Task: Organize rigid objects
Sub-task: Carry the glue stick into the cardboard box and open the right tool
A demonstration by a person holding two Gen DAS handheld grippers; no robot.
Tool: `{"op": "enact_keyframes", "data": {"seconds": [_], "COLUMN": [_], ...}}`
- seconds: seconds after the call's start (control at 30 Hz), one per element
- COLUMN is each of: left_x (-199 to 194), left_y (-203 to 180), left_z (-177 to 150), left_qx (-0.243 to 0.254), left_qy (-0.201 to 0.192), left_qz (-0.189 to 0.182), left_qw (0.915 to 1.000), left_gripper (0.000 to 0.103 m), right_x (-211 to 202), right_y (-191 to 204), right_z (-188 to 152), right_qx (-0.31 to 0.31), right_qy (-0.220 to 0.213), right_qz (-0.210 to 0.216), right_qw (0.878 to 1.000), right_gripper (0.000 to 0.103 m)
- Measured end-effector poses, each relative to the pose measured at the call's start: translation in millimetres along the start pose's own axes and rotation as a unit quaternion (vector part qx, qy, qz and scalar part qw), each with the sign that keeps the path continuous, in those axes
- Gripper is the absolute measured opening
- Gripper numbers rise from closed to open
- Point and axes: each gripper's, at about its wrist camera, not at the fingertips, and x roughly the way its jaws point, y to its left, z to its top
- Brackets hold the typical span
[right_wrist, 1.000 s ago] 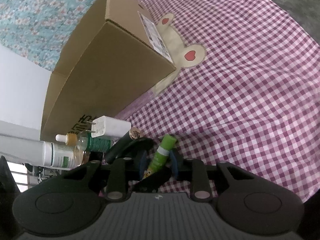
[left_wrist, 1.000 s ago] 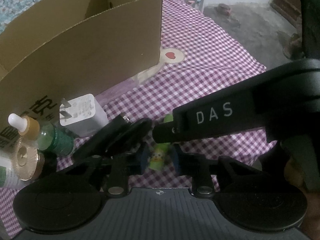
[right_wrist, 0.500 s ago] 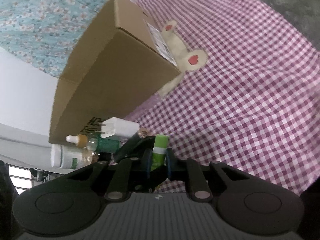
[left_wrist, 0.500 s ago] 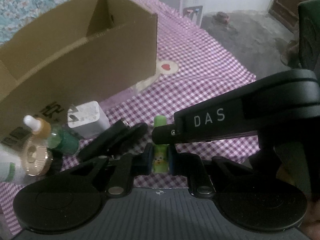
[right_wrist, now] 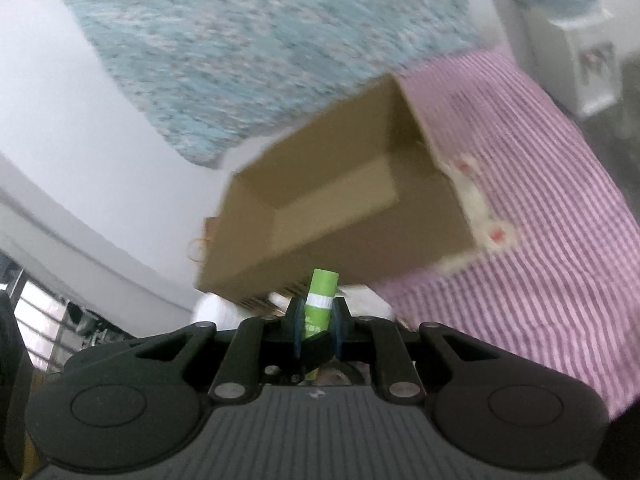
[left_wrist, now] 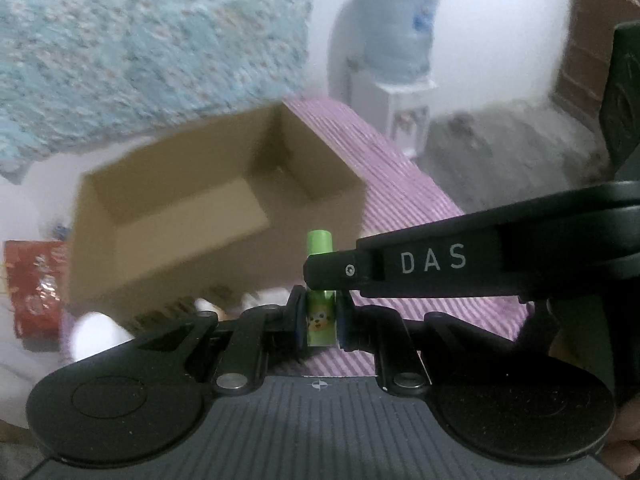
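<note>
Both left tongs [left_wrist: 320, 322] and right tongs [right_wrist: 317, 326] are clamped on one green tube [left_wrist: 319, 320] before the cardboard box [left_wrist: 192, 216]

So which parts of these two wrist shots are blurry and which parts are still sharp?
Left wrist view: the cardboard box, checked cloth and floral fabric behind smear with motion blur, while the left gripper and the green tube it clamps are crisp. Right wrist view: same pattern, box and cloth streaked, right gripper and tube sharp; fisheye bends the edges.
</note>
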Motion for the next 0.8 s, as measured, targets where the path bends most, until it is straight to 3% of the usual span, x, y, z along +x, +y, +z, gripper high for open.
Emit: {"op": "enact_keyframes", "data": {"seconds": [0.23, 0.47, 0.8], "left_x": [-9.2, 24.0, 87.3], "left_y": [42.4, 105.3, 155.3], "left_z": [26.8, 51.4, 58.6], "left_qx": [-0.053, -0.145, -0.202], "left_qy": [-0.027, 0.014, 0.093], "left_qz": [0.050, 0.057, 0.085], "left_qw": [0.9970, 0.9877, 0.9713], "left_gripper": [0.015, 0.015, 0.015], "right_x": [30.8, 97.2, 202.0], "right_y": [45.4, 74.8, 63.5], "right_z": [49.9, 99.0, 125.5], "right_qx": [-0.041, -0.050, -0.011], "right_qy": [0.020, 0.090, 0.202], "right_qz": [0.051, 0.077, 0.055], "right_qw": [0.998, 0.992, 0.978], "right_gripper": [0.016, 0.015, 0.014]}}
